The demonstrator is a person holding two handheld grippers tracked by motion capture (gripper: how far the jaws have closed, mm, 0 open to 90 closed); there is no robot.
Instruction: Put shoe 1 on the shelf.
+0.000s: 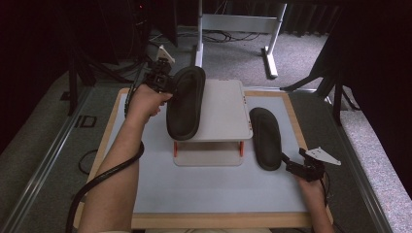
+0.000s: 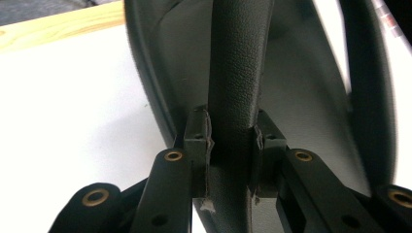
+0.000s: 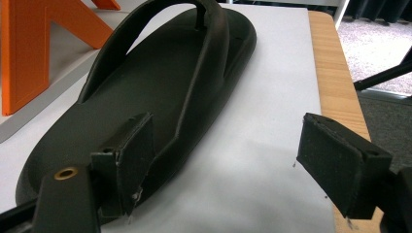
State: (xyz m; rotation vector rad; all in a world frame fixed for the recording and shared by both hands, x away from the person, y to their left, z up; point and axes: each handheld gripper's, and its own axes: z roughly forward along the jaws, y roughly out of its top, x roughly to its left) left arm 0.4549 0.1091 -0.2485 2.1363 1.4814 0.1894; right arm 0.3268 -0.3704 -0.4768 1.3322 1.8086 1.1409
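Table [image 1: 214, 194] with a white mat framed in wood, a small white rack [image 1: 221, 109] with orange legs near its middle. Left sandal [image 1: 185, 102] lies tilted over the rack's left edge, toe end toward the far side, partly on the top shelf. Left gripper [image 1: 170, 87] is at that sandal's far-left rim, jaws clamped tight on its strap; in the left gripper view the strap [image 2: 233, 87] runs up between the two pads [image 2: 197, 141], pinched on both sides. Right sandal [image 1: 266, 138] lies flat on the mat just right of the rack, strap up. Right gripper [image 1: 296, 162] sits at its near right end, jaws spread wide, holding nothing; in the right gripper view one pad is just over the sandal's heel edge, the other pad [image 3: 340, 162] well off over bare mat.
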